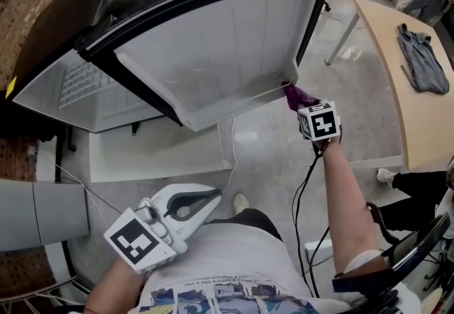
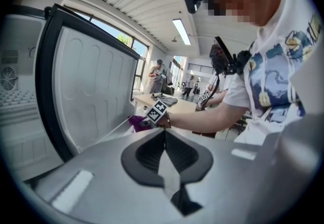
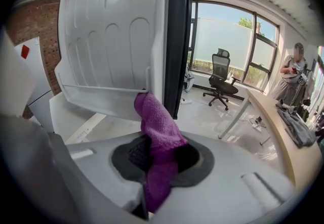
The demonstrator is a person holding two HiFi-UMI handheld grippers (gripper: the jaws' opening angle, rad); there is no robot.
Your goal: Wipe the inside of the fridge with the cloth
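Currently: right gripper (image 3: pixel 158 162) is pinching the purple cloth (image 3: pixel 154 117), which is sticking up beyond the jaws and reaching the lower corner of the fridge door (image 1: pixel 213 57) (apparently touching); left gripper (image 2: pixel 164 154) is idling well back, jaws pressed together, empty.

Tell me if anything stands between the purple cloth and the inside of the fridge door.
Nothing visible does. The right gripper is shut on the purple cloth, whose tip lies at the corner of the lower shelf on the fridge door. The left gripper is low near the person's body, shut and empty.
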